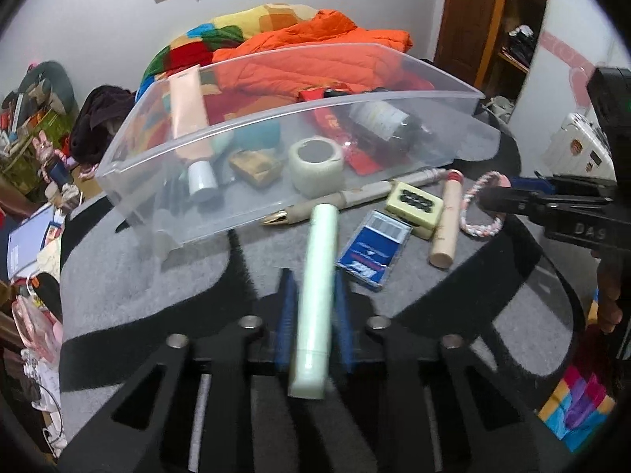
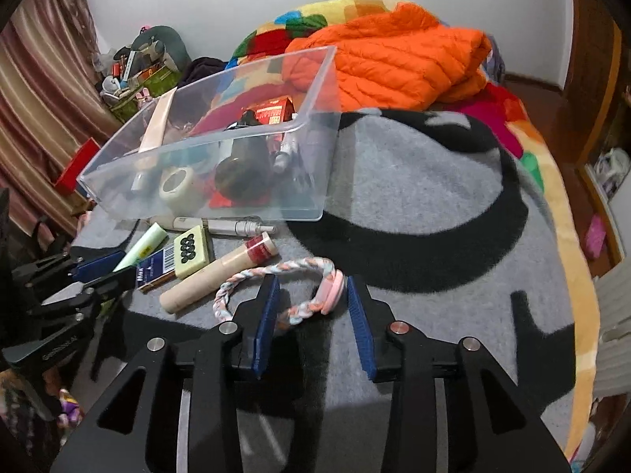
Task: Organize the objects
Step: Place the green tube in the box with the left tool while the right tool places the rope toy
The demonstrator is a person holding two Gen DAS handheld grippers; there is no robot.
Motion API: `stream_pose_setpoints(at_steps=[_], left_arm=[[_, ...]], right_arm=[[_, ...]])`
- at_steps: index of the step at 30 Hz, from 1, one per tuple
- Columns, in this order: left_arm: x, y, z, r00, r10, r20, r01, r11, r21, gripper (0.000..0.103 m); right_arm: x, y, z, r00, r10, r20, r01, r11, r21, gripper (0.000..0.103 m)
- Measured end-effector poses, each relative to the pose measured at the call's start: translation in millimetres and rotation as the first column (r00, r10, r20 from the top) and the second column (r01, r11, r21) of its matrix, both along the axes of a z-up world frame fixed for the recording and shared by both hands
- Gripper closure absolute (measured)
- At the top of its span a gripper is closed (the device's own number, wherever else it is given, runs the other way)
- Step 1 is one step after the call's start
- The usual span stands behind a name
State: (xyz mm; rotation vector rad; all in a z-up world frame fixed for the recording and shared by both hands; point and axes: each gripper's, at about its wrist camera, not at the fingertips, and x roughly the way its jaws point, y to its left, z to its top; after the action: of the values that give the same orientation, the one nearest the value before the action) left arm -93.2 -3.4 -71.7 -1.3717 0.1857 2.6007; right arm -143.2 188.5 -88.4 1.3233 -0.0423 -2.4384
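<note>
My left gripper (image 1: 314, 280) is shut on a pale green tube (image 1: 316, 287), held above the grey and black blanket (image 1: 157, 276) in front of a clear plastic bin (image 1: 276, 118). The bin holds a peach tube (image 1: 188, 114), a tape roll (image 1: 315, 162), a dark bottle (image 1: 384, 120) and red items. My right gripper (image 2: 311, 287) is open, its fingers either side of a braided pink and white bracelet (image 2: 276, 272). Loose on the blanket lie a pen (image 1: 355, 197), a cream tile with black dots (image 1: 413, 205), a blue box (image 1: 372, 248) and a beige cylinder (image 1: 445, 220).
An orange puffer jacket (image 2: 402, 63) and a multicoloured quilt (image 2: 299, 23) lie behind the bin. Clutter covers the floor at left (image 2: 134, 67). A wooden wardrobe (image 1: 485, 19) stands at the right. The bed's right edge (image 2: 568, 236) drops to the floor.
</note>
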Motion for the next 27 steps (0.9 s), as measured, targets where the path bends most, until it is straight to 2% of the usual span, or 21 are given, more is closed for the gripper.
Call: stream_pose_setpoints(at_steps=[2,3,9,16,27], left_arm=[[4.2,5.3,0.7,1.0,-0.006,-0.014,0.006,1.0,-0.017,0.088],[5.9,5.5,1.1,1.0,-0.008,-0.015,0.008,1.0,-0.012,0.088],[22.0,-2.2,13.1,0.999,0.022,-0.044,-0.02,0.999,0.047,0.088],[34.1,-19.8,41.2,0.989,0.094,-0.116,-0.08,0.99,0.118,0.088],[36.3,-31.0,82.0,0.967,0.135,-0.218,-0.1,0.982,0.16,0.088]], right_arm=[[1.4,-1.2,0.0,1.0,0.002,-0.013,-0.002,1.0,0.018,0.089],[2.5,-1.4,0.2,1.0,0.006,-0.016,-0.005,1.0,0.022,0.09],[9.5,4.6,16.9,0.997,-0.01,-0.074,0.011,1.0,0.008,0.092],[15.6,-0.4,54.0,0.988,0.016,-0.154,-0.024,0.998,-0.052,0.093],[7.4,-22.8,95.4,0.965,0.045,-0.259,-0.069,0.994,-0.085,0.093]])
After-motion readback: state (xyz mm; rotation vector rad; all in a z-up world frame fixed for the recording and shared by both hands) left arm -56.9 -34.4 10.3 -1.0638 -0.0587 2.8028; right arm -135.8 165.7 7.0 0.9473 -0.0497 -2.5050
